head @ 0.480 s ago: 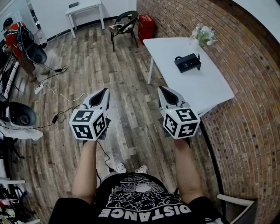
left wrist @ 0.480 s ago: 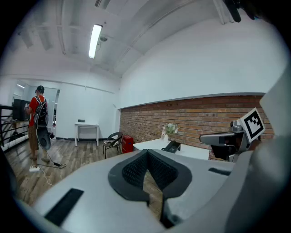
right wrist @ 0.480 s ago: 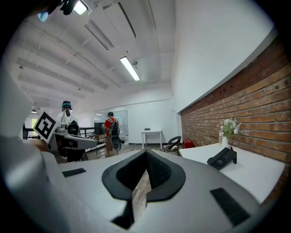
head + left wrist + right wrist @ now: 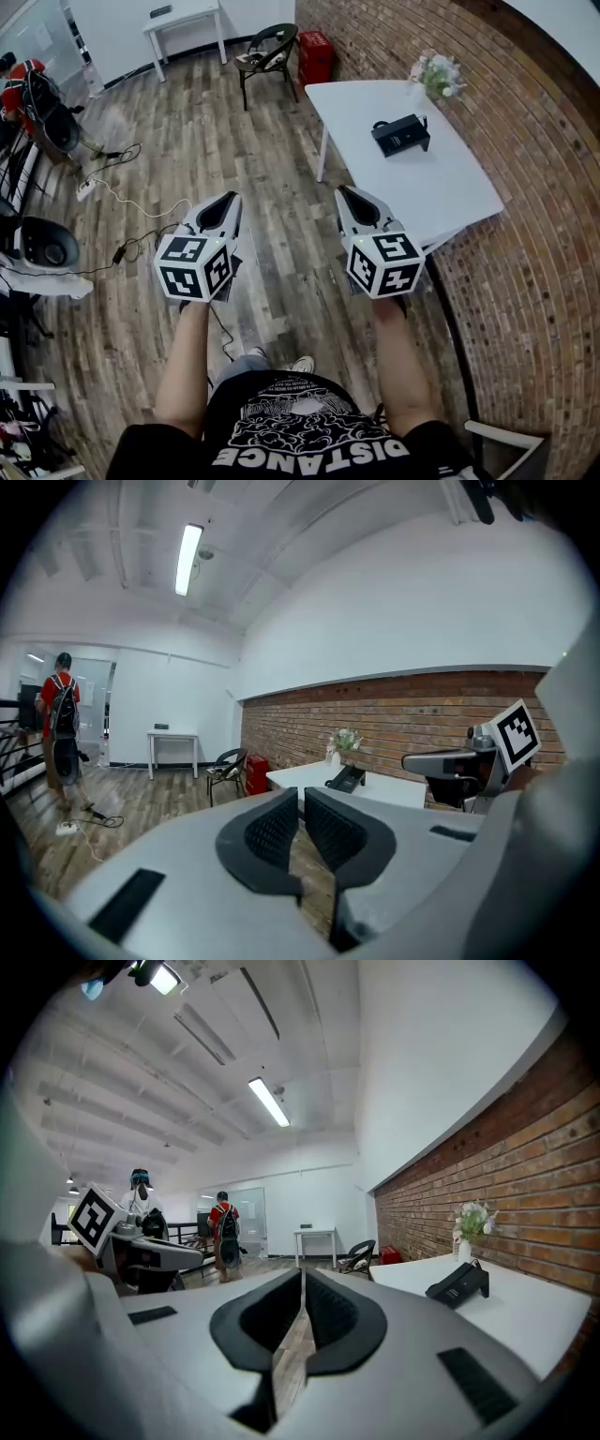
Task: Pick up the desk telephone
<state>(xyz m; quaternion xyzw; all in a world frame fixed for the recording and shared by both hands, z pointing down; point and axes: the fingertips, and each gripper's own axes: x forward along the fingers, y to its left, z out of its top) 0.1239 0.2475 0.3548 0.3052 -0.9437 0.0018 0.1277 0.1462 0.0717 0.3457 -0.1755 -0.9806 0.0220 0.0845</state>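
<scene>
– Desk telephone (image 4: 401, 134): where did we see it, and how did it lie?

– We saw it on the white table (image 4: 450, 192) by the brick wall (image 4: 534, 131), toward the end where the flowers (image 4: 436, 73) stood. Its long axis ran roughly crosswise on the table, with one end toward the wall. In the right gripper view its low end lay away from the wall and its body rose toward the wall end. We could not tell which way the keys faced.

– What did we make of its build?

– We took it for a dark, matt, boxy wedge with hard edges, with a small loop of cord at the end away from the wall. The table top was smooth and plain, the wall was rough red brick, and the floor (image 4: 234, 141) was grey-brown wooden planks.

– And the grippers?

– We found the left hand-held gripper (image 4: 228, 199) clenched, its ribbed black pads (image 4: 272, 829) pressed together with nothing between them. The right hand-held gripper (image 4: 345, 194) was clenched and empty too. We held both over the floor, side by side, well apart from the telephone. Each had a grey shell and a marker cube (image 4: 192, 267) at the back.
</scene>
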